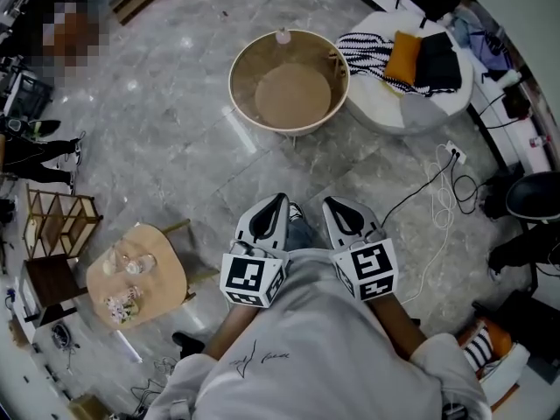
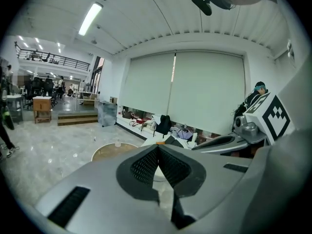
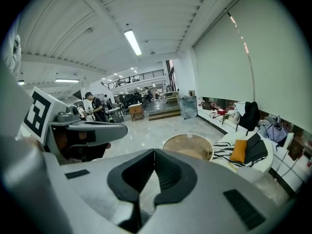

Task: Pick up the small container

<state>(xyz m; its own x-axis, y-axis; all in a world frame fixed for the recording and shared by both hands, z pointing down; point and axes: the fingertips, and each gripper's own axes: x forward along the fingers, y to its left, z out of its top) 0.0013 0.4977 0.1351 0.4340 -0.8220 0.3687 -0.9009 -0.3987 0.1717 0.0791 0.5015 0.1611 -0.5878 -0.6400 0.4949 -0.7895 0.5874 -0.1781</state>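
The small container (image 1: 283,36), a little pale pot, stands on the far rim of a round wooden table (image 1: 254,103) a few steps ahead. It also shows as a tiny pale container (image 2: 117,144) in the left gripper view and as a small container (image 3: 189,135) in the right gripper view. I hold both grippers close to my chest, side by side, well short of the table. My left gripper (image 1: 280,199) has its jaws together with nothing between them, and so does my right gripper (image 1: 326,202). The same shut jaws fill the left gripper (image 2: 158,147) and right gripper (image 3: 154,151) views.
A white round seat (image 1: 385,112) with a striped blanket and orange and black cushions stands right of the table. A low wooden side table (image 1: 166,274) with glasses is at the left, beside a wooden rack (image 1: 57,221). Cables (image 1: 442,191) trail on the marble floor at the right.
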